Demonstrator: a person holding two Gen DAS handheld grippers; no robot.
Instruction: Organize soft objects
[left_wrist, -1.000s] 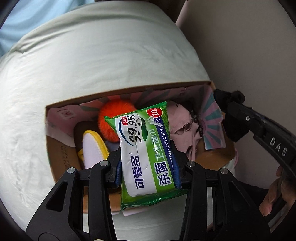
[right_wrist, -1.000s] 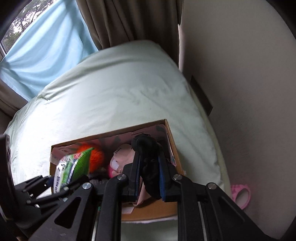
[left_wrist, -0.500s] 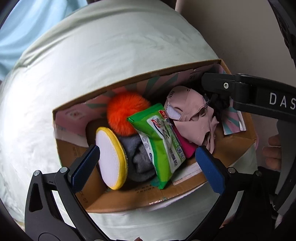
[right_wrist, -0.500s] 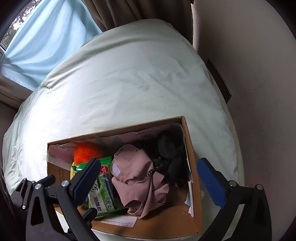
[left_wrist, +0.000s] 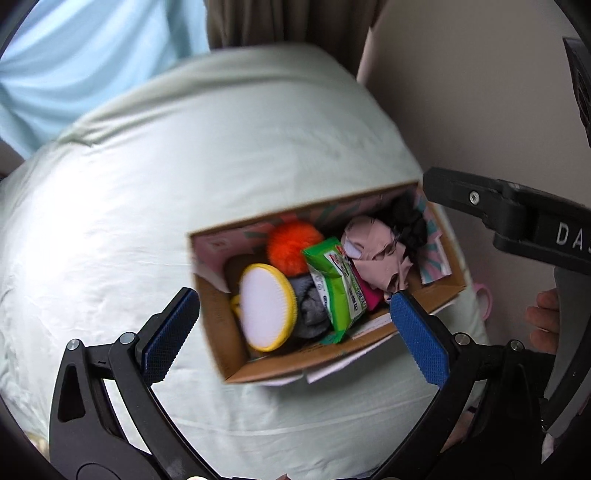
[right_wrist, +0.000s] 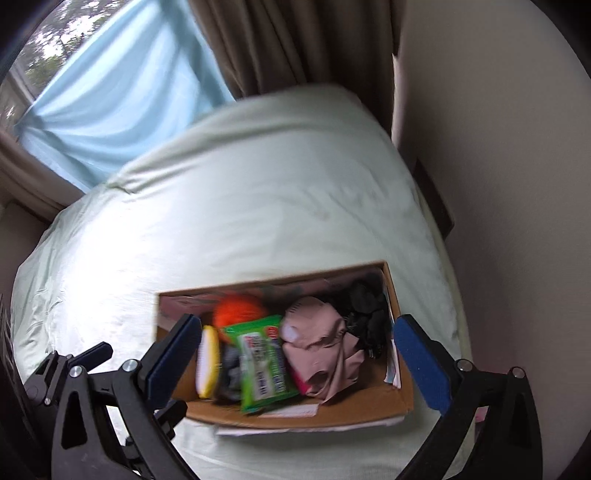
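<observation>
Cardboard box (left_wrist: 334, 360) on pale green bedding (left_wrist: 129, 221), packed with soft things. From left to right inside: white round pad with yellow rim (left_wrist: 266, 312), grey cloth (left_wrist: 308, 310) tucked just beside it, orange pom-pom (left_wrist: 291, 245) behind, green wipes pack (left_wrist: 338, 286) standing on edge in the middle, pink fabric (left_wrist: 380, 253) next, black fabric (left_wrist: 408, 225) in the far right corner.

Left gripper (left_wrist: 295, 328) held above the box's near side, blue pads spread wide and holding nothing; wipes pack framed between them but well below, untouched. Left pad out over bare bedding, right pad over the box's near right edge.

Right gripper (right_wrist: 295, 356) likewise spread wide and empty (view somewhat blurred), with the box (right_wrist: 369, 410) and its contents lying between the fingers: wipes pack (right_wrist: 264, 363) near centre, pink fabric (right_wrist: 321, 343) right of it, pom-pom (right_wrist: 236, 312) behind.

Light blue curtain (right_wrist: 110, 96) and brown drape (right_wrist: 288, 44) beyond the bed.
</observation>
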